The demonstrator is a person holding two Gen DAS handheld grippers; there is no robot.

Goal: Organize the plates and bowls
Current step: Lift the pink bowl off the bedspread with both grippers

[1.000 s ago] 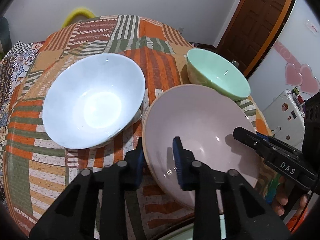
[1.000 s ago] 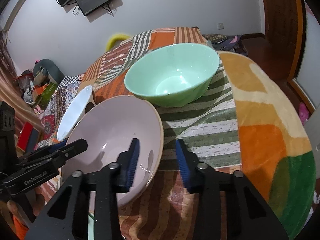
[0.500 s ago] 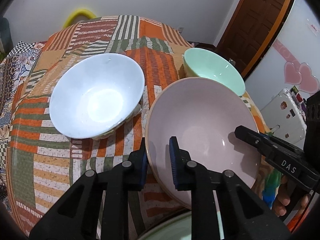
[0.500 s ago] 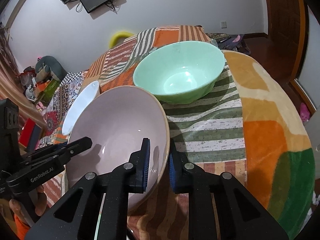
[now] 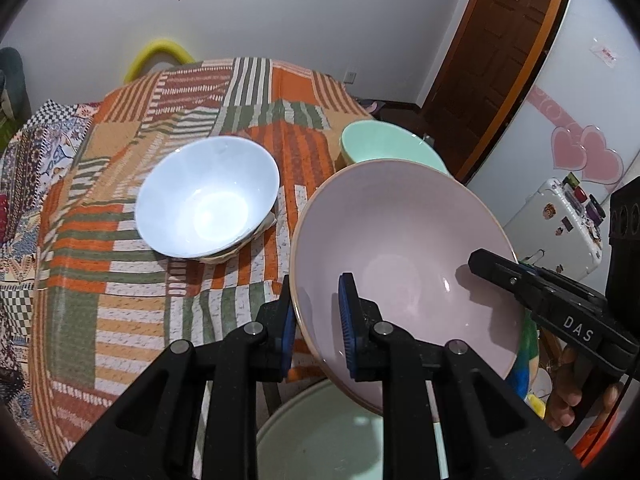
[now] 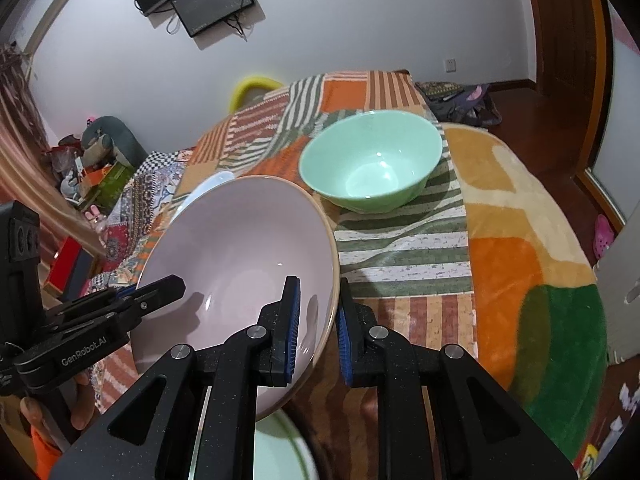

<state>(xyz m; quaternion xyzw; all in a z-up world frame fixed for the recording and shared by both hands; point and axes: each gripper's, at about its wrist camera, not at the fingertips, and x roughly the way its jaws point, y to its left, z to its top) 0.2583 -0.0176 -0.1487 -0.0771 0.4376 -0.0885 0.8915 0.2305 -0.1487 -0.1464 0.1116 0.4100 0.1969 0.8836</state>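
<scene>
The patchwork-covered table (image 5: 120,240) carries a white bowl (image 5: 208,208) and a green bowl (image 6: 372,168), well apart; the pink bowl (image 5: 400,256) is raised and tilted above a pale plate (image 5: 320,436); the left gripper (image 5: 316,320) and right gripper (image 6: 316,320) each clamp its rim, on opposite sides

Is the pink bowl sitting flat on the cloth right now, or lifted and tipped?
Lifted and tipped: the pink bowl hangs off the cloth, its rim clamped on opposite sides by left gripper and right gripper.
</scene>
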